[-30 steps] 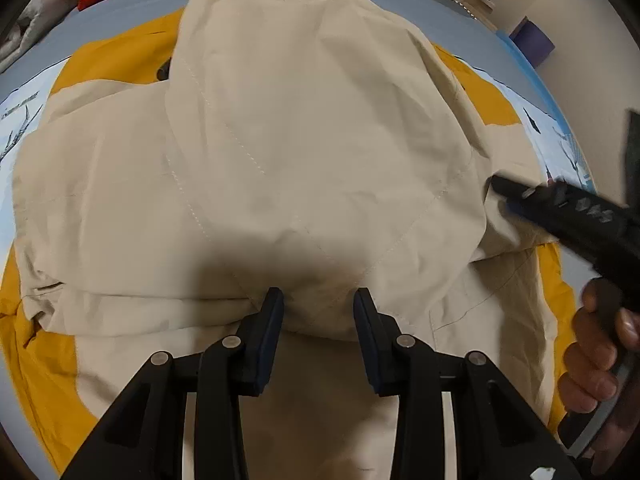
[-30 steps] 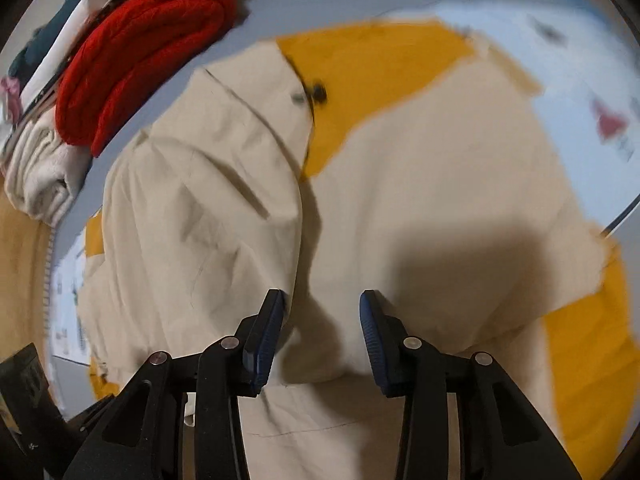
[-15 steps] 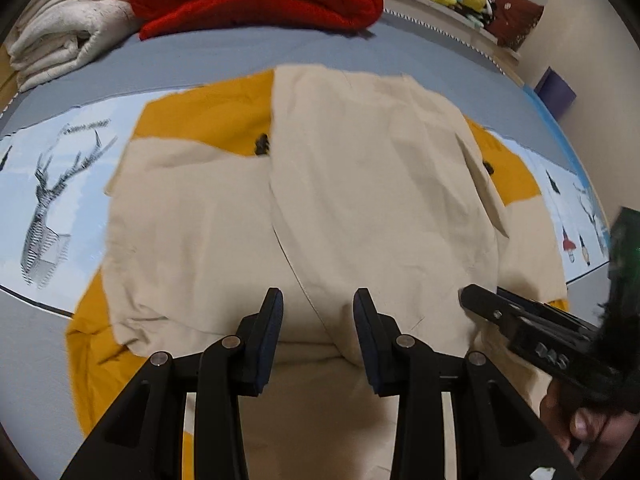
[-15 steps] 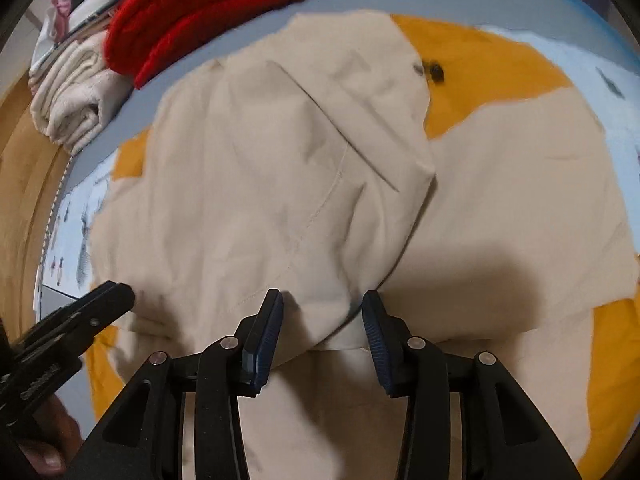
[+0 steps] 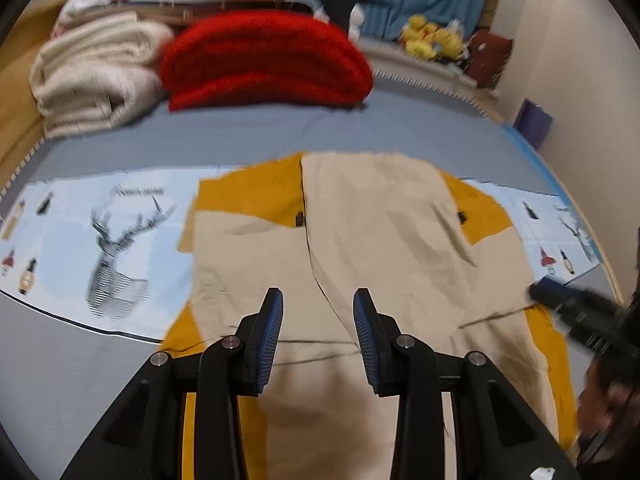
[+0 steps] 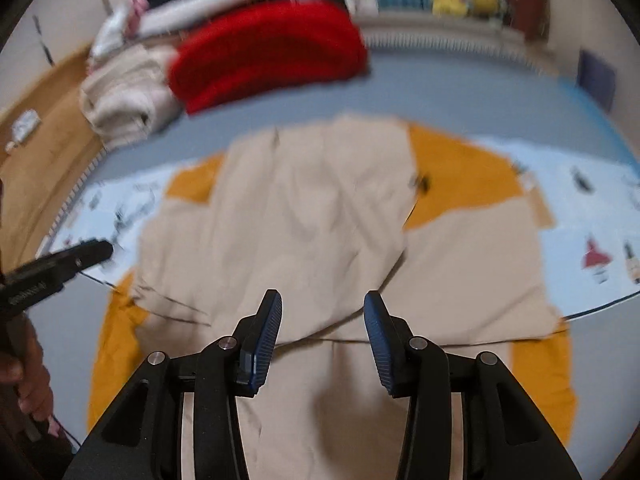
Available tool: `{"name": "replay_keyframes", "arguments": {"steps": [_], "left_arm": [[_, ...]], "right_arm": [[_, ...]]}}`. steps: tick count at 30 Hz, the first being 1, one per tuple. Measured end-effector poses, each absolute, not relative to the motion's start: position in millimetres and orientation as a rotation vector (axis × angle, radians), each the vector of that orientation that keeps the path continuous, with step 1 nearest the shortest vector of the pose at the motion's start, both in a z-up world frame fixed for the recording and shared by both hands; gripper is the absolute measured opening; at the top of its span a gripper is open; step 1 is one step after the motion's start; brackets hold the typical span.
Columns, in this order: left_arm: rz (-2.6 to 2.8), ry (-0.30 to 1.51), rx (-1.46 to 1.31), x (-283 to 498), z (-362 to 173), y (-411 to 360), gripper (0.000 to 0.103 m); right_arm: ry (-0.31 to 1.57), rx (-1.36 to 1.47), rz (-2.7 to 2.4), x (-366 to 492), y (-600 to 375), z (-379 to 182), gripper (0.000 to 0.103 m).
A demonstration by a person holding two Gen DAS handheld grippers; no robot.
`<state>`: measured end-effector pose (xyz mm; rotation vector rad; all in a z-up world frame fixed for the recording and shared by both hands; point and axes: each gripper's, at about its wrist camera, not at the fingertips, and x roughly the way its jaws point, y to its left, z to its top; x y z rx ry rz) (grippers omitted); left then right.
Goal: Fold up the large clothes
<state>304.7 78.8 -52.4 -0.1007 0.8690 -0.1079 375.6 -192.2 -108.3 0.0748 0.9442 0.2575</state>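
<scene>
Garment: beige-and-mustard jacket (image 5: 372, 240), thin woven cloth, lies flat on the bed (image 5: 248, 132) with both side panels folded in over the middle. Fold edges run straight; light creases across the top layer. Mustard blocks show at the shoulders and along the lower edges. Small dark fastener (image 5: 299, 219) sits at the left seam, another at the right.

Left gripper (image 5: 318, 330): jaws apart, nothing between the ribbed blue pads (image 5: 272, 332), hovering above the jacket, no contact. Right gripper (image 6: 322, 332): jaws opening, gap empty, also clear of the cloth. From the left wrist view the right gripper appears at the right edge as a dark blurred bar with part of a hand (image 5: 604, 404) behind it. From the right wrist view the left one pokes in at the left edge.

Bed cover is smooth grey; a pale blue printed sheet (image 5: 104, 236) with a striped deer head lies under the jacket. Behind: red chunky-knit sweater (image 5: 264, 60), folded into a rounded stack, just beside a cream folded knit (image 5: 96, 76).

Hard to read: right wrist view is motion-blurred throughout, prints on the sheet smear. Yellow soft toys (image 5: 432, 40) at the far edge are only blobs. The jacket's near end is cut off by the gripper bodies in both views.
</scene>
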Motion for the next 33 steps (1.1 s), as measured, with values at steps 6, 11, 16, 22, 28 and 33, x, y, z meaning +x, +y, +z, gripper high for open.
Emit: {"name": "replay_keyframes", "arguments": {"steps": [6,11,16,22,28,33], "left_arm": [[-0.076,0.719,-0.082,219,-10,102,0.033],[-0.036,0.736,-0.105,138,-10,130,0.033],[0.027,0.843,-0.134,74,-48,157,0.028],[0.069,1.029,-0.202,61,-97,174,0.027],[0.106,1.248,-0.305,63,-152,192,0.031],[0.129,1.327,-0.305,66,-174,200,0.044]], "right_arm": [[0.71,0.01,0.131,289,-246,-27,0.044],[0.692,0.048,0.024,205,-308,2,0.044],[0.723,0.098,-0.069,124,-365,-17,0.04],[0.903,0.236,-0.104,75,-415,-79,0.026],[1.156,0.324,-0.112,76,-444,-147,0.026],[1.32,0.364,-0.107,83,-445,-193,0.027]]}}
